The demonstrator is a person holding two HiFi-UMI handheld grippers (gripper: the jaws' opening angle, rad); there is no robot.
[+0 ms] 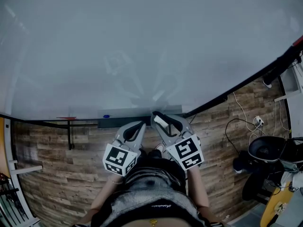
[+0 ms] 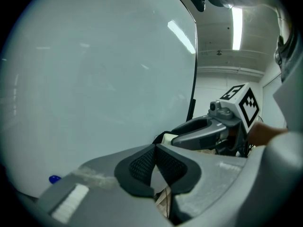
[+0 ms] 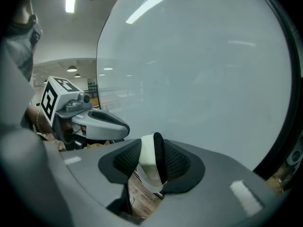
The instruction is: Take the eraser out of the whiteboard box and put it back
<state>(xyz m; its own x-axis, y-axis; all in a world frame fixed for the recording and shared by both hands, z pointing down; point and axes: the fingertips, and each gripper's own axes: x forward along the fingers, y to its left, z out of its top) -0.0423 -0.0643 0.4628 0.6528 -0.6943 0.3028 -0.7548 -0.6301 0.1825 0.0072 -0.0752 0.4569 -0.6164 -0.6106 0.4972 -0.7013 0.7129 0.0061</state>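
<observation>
My right gripper (image 3: 152, 159) is shut on a white eraser (image 3: 150, 162) with a black felt side; the eraser stands on edge between the pads. In the head view the right gripper (image 1: 159, 118) holds the eraser (image 1: 160, 122) just at the front of the grey whiteboard box (image 1: 118, 112), the tray along the board's lower edge. My left gripper (image 1: 141, 125) hangs beside it on the left, its jaws shut with nothing between them. In the left gripper view the left gripper (image 2: 155, 161) points at the whiteboard (image 2: 94, 79), and the right gripper (image 2: 165, 137) with the eraser (image 2: 169, 138) shows just beyond.
A blue cap or magnet (image 1: 106, 116) lies in the box to the left, and a red marker (image 1: 66, 118) lies further left on the ledge. Cables (image 1: 246, 119), a black stool (image 1: 265, 148) and other gear stand on the wood floor at the right.
</observation>
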